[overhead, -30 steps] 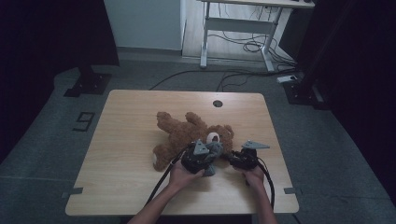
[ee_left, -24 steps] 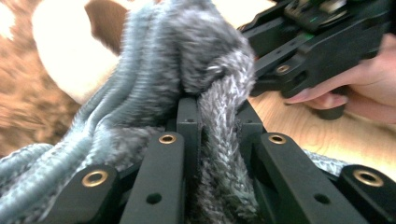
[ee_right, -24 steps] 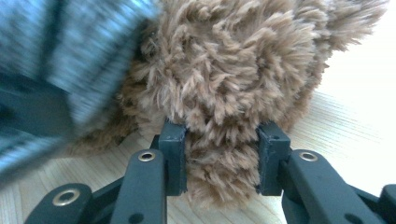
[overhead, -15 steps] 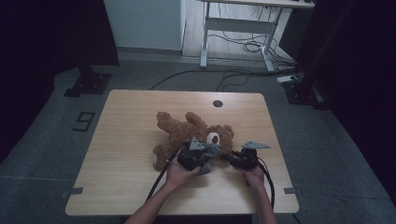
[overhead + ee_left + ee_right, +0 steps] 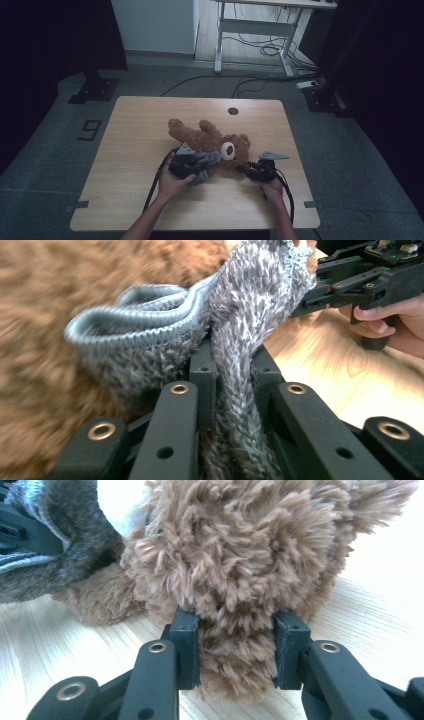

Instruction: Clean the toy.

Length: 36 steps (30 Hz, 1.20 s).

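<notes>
Tongs on the left (image 5: pixel 192 167), at about seven o'clock of the table (image 5: pixel 135 125), clamped on a fold of grey knitted cloth (image 5: pixel 206 161). Seen up close in the left gripper view as left tongs (image 5: pixel 232 372) with both black jaws pressed flat against the fuzzy grey cloth (image 5: pixel 240 315), ribbed hem bunched toward ten o'clock. Gripped from below by the left hand (image 5: pixel 172 185), cable trailing off toward six o'clock.

Lying mid-table, just past centre toward five o'clock: brown teddy bear (image 5: pixel 210 137), stretched out with limbs toward ten o'clock and head with pale muzzle toward three o'clock. Cloth wrapped about its middle, touching the fur.

Tongs on the right (image 5: pixel 245 169), at about five o'clock of the table, closed on the bear's head. Shown in the right gripper view as right tongs (image 5: pixel 235 650) pinching a tuft of brown fur (image 5: pixel 240 570) low against the wood. Held by the right hand (image 5: pixel 272 189), grey three-cornered plate on top.
</notes>
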Each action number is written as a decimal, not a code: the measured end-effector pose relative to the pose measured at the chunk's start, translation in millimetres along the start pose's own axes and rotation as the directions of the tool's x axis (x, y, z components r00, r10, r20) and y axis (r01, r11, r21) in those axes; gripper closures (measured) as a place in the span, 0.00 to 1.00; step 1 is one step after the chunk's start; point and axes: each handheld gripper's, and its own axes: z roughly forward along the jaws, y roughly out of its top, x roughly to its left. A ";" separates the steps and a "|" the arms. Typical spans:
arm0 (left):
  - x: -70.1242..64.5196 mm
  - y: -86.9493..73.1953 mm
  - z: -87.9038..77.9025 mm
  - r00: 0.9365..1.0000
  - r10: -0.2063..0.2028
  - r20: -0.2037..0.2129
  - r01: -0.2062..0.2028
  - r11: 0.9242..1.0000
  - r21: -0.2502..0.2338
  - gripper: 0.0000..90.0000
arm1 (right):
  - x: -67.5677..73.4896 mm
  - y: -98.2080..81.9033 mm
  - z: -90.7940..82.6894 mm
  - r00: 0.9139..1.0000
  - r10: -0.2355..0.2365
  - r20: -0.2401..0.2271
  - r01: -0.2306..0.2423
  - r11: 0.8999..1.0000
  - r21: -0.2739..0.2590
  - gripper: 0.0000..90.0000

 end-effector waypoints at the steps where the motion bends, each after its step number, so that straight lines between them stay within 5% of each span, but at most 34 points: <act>1: 0.0 0.0 0.0 1.000 0.000 0.000 0.000 1.000 0.000 0.86 | 0.0 0.0 0.0 1.000 0.000 0.000 0.000 1.000 0.000 0.70; 17: 37.8 -41.7 -38.9 0.995 -0.067 -0.068 0.069 0.998 0.015 0.85 | -0.9 -0.5 0.1 1.000 0.005 -0.006 -0.005 1.000 0.001 0.70; 23: 49.4 -49.0 -58.2 0.991 -0.113 -0.078 0.110 0.993 -0.034 0.86 | -1.2 -0.5 0.1 1.000 0.008 -0.007 -0.008 1.000 0.001 0.70; 30: 26.3 -16.1 -64.4 0.997 -0.035 -0.067 0.027 0.993 -0.117 0.86 | -1.6 -0.5 0.4 1.000 0.013 -0.009 -0.013 1.000 -0.004 0.71; 32: 14.0 9.3 -51.4 0.997 0.012 -0.076 -0.021 0.992 -0.123 0.86 | -1.4 -0.5 0.4 1.000 0.014 -0.009 -0.015 1.000 -0.004 0.71; 33: 14.0 9.3 -51.4 0.997 0.012 -0.076 -0.021 0.992 -0.123 0.86 | -1.4 -0.5 0.4 1.000 0.014 -0.009 -0.015 1.000 -0.004 0.71; 36: -4.4 46.6 -18.1 0.994 0.075 -0.085 -0.084 0.992 -0.097 0.86 | -1.7 -0.4 0.6 1.000 0.018 -0.010 -0.018 1.000 -0.007 0.71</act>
